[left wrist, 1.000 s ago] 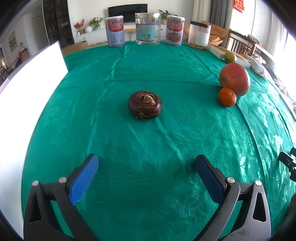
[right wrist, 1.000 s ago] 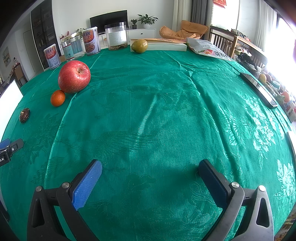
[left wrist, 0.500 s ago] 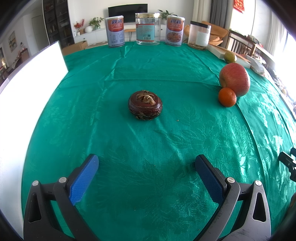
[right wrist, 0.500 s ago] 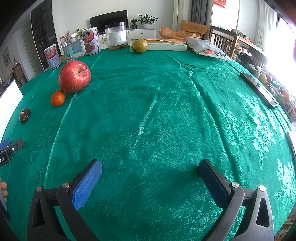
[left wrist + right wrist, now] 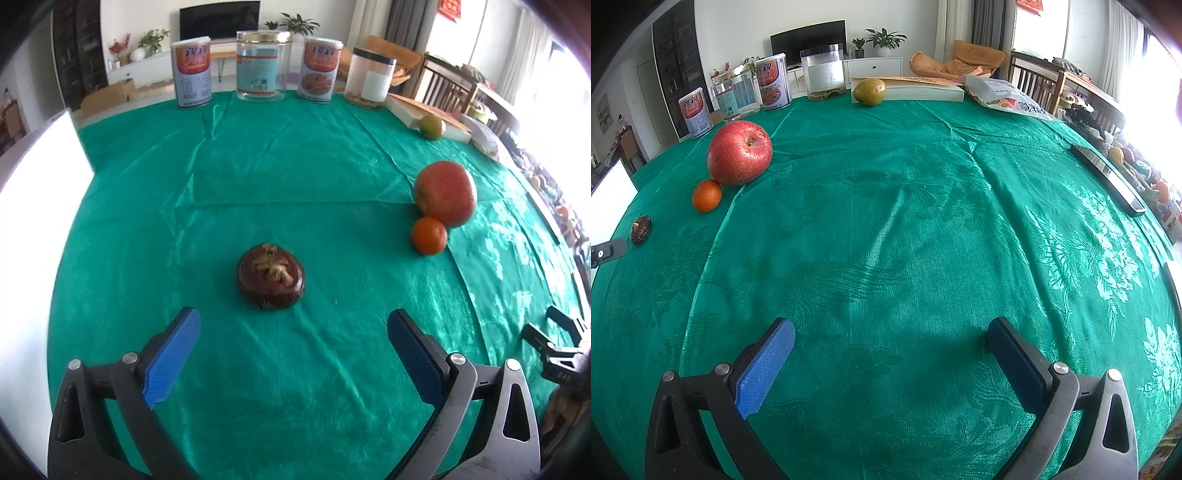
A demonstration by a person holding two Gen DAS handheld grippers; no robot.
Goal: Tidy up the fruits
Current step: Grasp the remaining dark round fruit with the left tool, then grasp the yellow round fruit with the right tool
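Blue ribbed pads line the left gripper (image 5: pixel 293 328), jaws spread wide and empty, with the dark brown flattish round fruit (image 5: pixel 270 276) just ahead at 12 o'clock on the green patterned worktop (image 5: pixel 258 177). Best to straddle it evenly and close gently. The small orange mandarin (image 5: pixel 429 235) touches the big red apple (image 5: pixel 445 192) at 2 o'clock. The right gripper (image 5: pixel 891 341) also gapes empty. Tin lettering is unreadable.
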